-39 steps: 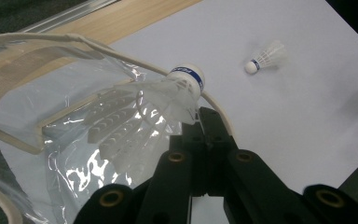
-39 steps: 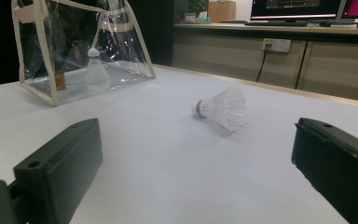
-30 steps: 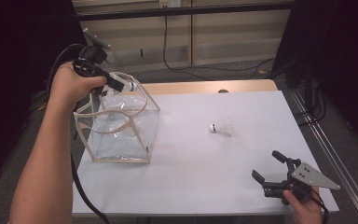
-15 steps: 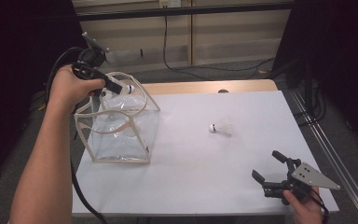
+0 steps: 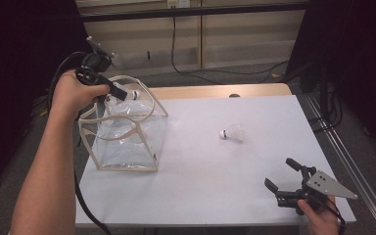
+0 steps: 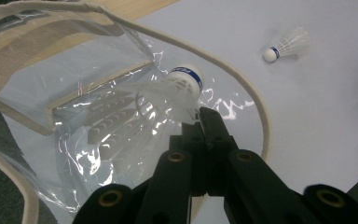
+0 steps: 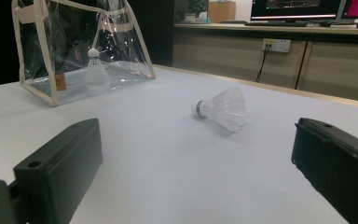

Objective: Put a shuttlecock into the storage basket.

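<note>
White counter carries a clear plastic bag with cream trim, above whose open mouth the left hand-held gripper pinches a white feathered shuttlecock by its skirt. Another white shuttlecock lies on its side mid-counter, well apart from the right hand-held gripper, whose jaws gape wide and empty.

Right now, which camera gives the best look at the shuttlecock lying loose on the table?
The right gripper view: the loose shuttlecock lies on its side close ahead, cork and feathers sharp. The high view shows it small at mid-table; the left gripper view catches it far off in the top corner.
</note>
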The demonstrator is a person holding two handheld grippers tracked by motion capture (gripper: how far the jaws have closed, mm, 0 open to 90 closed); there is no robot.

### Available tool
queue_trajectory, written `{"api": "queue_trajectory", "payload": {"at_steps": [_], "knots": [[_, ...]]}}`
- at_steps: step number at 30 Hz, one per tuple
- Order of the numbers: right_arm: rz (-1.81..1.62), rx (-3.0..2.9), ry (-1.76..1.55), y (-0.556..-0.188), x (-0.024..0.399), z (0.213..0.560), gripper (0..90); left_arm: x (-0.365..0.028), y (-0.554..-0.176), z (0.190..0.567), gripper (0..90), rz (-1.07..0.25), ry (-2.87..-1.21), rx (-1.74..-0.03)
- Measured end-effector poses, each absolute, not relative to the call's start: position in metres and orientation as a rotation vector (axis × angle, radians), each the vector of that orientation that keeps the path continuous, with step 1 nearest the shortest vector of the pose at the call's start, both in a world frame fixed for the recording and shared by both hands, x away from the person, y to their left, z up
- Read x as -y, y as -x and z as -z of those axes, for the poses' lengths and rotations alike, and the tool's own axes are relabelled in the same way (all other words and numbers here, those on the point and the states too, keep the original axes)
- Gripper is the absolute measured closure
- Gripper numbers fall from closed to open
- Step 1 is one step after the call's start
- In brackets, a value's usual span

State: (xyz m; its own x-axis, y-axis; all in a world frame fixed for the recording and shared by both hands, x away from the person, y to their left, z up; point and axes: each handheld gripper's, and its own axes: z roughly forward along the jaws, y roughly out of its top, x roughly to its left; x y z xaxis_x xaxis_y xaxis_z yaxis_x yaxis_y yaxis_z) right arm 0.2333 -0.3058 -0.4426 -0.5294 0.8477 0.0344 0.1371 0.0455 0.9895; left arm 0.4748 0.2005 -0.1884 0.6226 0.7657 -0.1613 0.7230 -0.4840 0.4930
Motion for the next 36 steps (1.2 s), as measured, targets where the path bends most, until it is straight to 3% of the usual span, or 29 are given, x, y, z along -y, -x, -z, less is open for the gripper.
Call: {"api": "queue_trajectory", "payload": {"at_steps": [36], "knots": [[-1.531, -1.735, -0.995, -0.234, 0.306, 0.443, 1.4, -0.195, -0.480, 0.209, 89.5, -0.080, -2.358, -1.158]]}}
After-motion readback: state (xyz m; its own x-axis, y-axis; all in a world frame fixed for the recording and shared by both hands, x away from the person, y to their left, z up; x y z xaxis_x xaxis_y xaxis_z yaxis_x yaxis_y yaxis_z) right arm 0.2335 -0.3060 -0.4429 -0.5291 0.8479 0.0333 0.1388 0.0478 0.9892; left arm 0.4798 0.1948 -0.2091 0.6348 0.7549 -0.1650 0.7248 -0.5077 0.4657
